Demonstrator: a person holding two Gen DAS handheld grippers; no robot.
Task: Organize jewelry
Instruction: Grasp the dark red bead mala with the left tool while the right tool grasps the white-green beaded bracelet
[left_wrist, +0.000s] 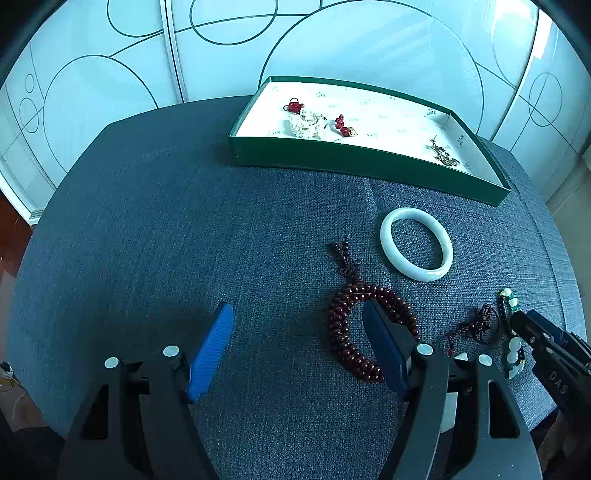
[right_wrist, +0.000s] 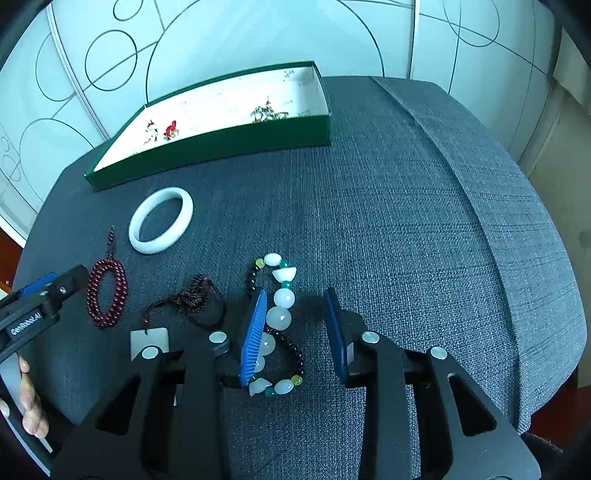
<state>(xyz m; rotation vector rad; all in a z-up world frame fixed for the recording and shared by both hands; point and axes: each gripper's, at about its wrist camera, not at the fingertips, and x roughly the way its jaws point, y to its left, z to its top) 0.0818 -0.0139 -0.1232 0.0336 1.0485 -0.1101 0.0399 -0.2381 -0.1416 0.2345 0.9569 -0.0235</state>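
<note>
A green box (left_wrist: 362, 162) with a white floor holds red charms, a white flower piece (left_wrist: 306, 125) and a gold piece. On the blue cloth lie a white bangle (left_wrist: 416, 249), a dark red bead bracelet (left_wrist: 343, 325), a dark cord necklace with a white tag (right_wrist: 192, 299), and a white-and-green bead bracelet (right_wrist: 280, 317). My left gripper (left_wrist: 299, 325) is open and empty, its right finger over the red bead bracelet. My right gripper (right_wrist: 295, 302) is open above the white-and-green bracelet, whose beads lie between its fingers.
The cloth-covered table (right_wrist: 406, 221) drops off at the right and front edges. White patterned wall panels (left_wrist: 110, 92) stand behind it. The box also shows in the right wrist view (right_wrist: 221, 144), at the table's far left. A hand (right_wrist: 29, 402) holds the left gripper's handle.
</note>
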